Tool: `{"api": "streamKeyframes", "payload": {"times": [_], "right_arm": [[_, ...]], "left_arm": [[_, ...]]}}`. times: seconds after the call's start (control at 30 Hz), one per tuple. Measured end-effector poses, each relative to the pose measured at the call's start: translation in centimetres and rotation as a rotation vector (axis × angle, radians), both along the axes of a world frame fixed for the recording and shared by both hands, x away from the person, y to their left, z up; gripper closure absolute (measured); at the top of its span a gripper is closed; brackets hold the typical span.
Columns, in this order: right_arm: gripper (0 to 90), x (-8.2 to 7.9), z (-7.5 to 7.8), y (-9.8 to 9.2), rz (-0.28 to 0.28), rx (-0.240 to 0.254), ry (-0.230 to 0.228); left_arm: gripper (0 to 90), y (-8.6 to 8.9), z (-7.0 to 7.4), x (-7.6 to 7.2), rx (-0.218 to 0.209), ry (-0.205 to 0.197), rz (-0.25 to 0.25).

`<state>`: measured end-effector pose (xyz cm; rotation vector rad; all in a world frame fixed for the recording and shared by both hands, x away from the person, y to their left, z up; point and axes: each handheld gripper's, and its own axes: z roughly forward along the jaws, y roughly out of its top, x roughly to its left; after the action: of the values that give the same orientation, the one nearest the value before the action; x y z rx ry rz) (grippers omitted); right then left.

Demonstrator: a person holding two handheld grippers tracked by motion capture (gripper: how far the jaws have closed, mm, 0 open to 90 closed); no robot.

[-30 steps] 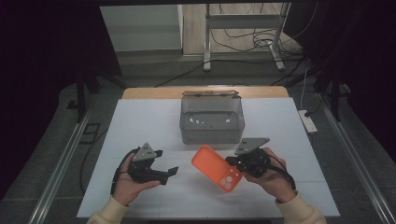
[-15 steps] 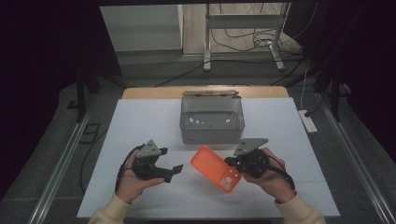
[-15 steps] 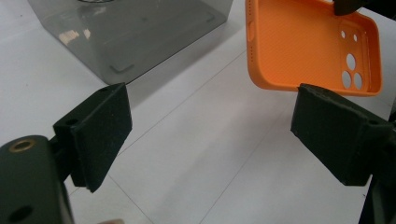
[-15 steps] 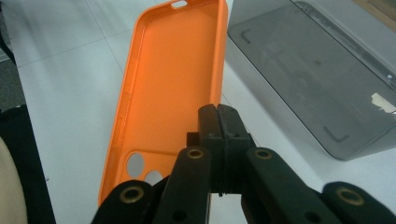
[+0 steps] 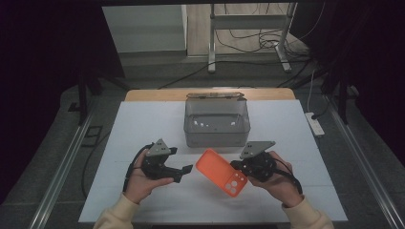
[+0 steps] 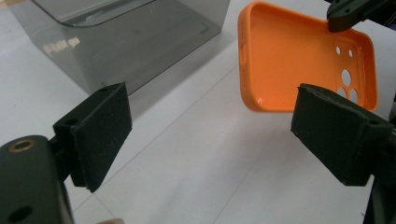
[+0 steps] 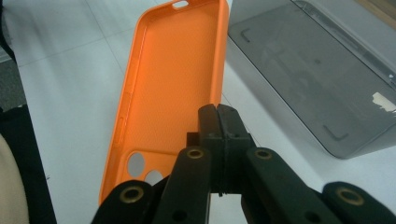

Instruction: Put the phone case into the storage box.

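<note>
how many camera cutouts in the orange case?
4 visible in the left claw view, at the phone case end nearest the right claw: one, others around it. The claw may hide more.

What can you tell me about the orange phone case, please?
The orange phone case looks like soft matte rubber, with a finely textured hollow inside, raised rim, side button slots and round camera holes at one end. It is empty, its open side facing up. The right gripper is shut on its rim near the camera holes. It sits before the grey bin.
</note>
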<state>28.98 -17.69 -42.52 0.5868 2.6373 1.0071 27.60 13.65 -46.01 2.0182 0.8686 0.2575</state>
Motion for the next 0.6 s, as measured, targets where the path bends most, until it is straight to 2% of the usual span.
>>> {"api": "streamKeyframes", "payload": {"times": [0.6], "right_arm": [[89.7, -0.1, 0.1, 0.1, 0.007, 0.005, -0.005]], "left_arm": [[13.1, -2.4, 0.0, 1.2, 0.013, 0.016, -0.057]]}}
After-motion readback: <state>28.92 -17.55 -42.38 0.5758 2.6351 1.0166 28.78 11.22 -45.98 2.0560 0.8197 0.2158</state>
